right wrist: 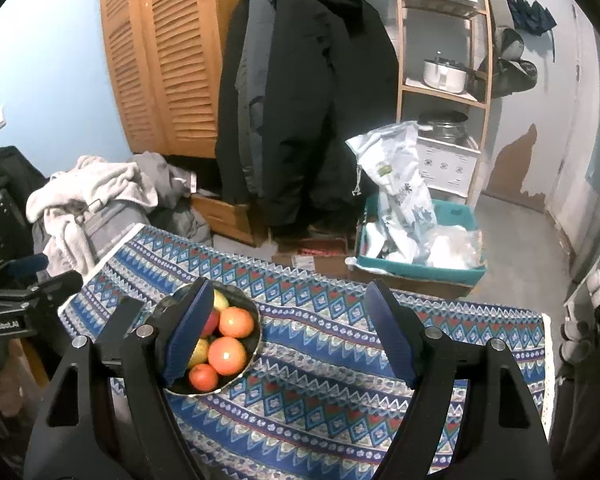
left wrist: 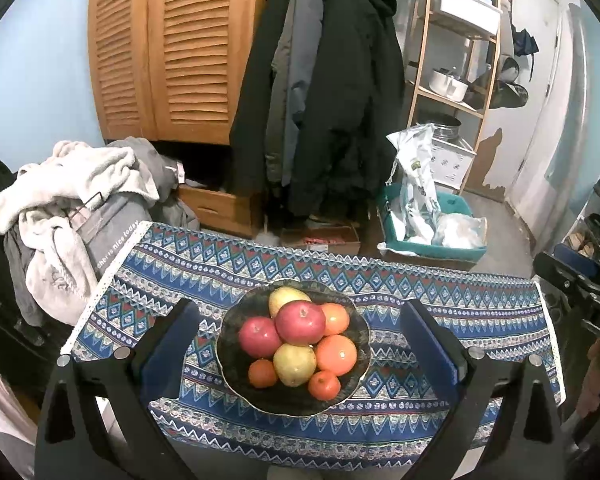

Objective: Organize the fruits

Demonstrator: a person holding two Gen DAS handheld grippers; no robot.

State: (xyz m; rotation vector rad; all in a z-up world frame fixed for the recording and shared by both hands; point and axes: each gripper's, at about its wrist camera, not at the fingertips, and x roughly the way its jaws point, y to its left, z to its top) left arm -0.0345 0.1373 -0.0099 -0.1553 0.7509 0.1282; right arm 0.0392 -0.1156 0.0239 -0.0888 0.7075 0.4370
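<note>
Bowl (right wrist: 256, 344) half hidden behind right tool's (right wrist: 288, 336) finger; both tools, left (left wrist: 300, 344) included, gape apart.

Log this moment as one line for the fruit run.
left hand-held gripper: open, above bowl | right hand-held gripper: open, over tablecloth | fruit: all in bowl, none held

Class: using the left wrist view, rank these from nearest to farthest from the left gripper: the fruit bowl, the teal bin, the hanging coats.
1. Fruit bowl: on the tablecloth, between the left gripper's open fingers.
2. Teal bin: on the floor beyond the table, to the right.
3. Hanging coats: farthest back, centre.
</note>
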